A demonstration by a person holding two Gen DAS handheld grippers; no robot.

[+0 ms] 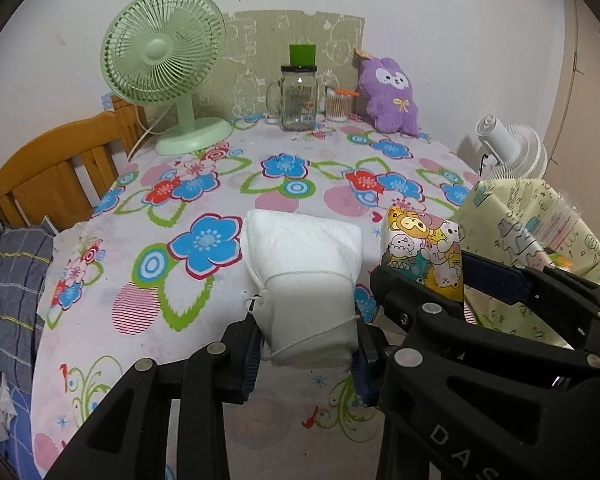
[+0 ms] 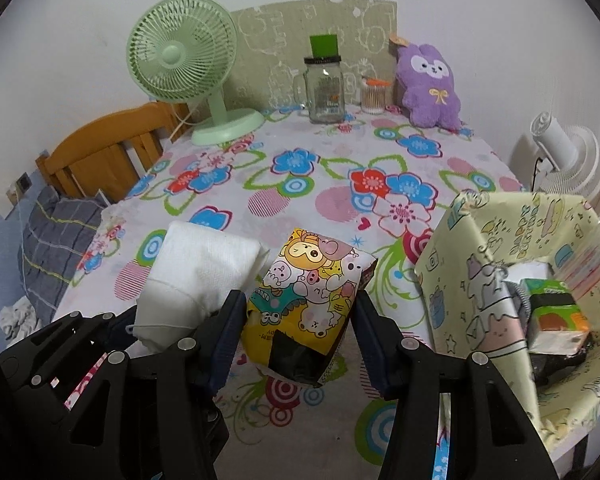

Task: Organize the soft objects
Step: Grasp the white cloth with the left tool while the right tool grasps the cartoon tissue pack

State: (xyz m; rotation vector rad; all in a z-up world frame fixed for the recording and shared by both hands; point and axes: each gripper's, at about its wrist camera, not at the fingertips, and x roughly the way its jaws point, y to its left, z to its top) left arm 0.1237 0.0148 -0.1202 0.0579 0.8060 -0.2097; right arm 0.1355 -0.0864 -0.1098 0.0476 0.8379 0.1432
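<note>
My left gripper [image 1: 306, 354] is shut on a white soft bundle tied with string [image 1: 304, 272], held above the floral tablecloth; the bundle also shows in the right wrist view [image 2: 196, 276]. My right gripper [image 2: 298, 340] is shut on a colourful cartoon-printed soft pack [image 2: 308, 300], which also shows in the left wrist view [image 1: 424, 252]. The two held things are side by side. A pale yellow cartoon-printed box [image 2: 460, 280] stands open at the right, holding a green-and-orange pack [image 2: 556, 312]. A purple plush rabbit [image 2: 428, 84] sits at the table's back right.
A green desk fan [image 1: 164, 60] stands at the back left, a glass jar mug [image 1: 298, 96] and a cotton-swab holder [image 1: 338, 104] at the back middle. A white fan [image 2: 572, 156] is off the right edge. A wooden chair [image 1: 56, 164] stands left.
</note>
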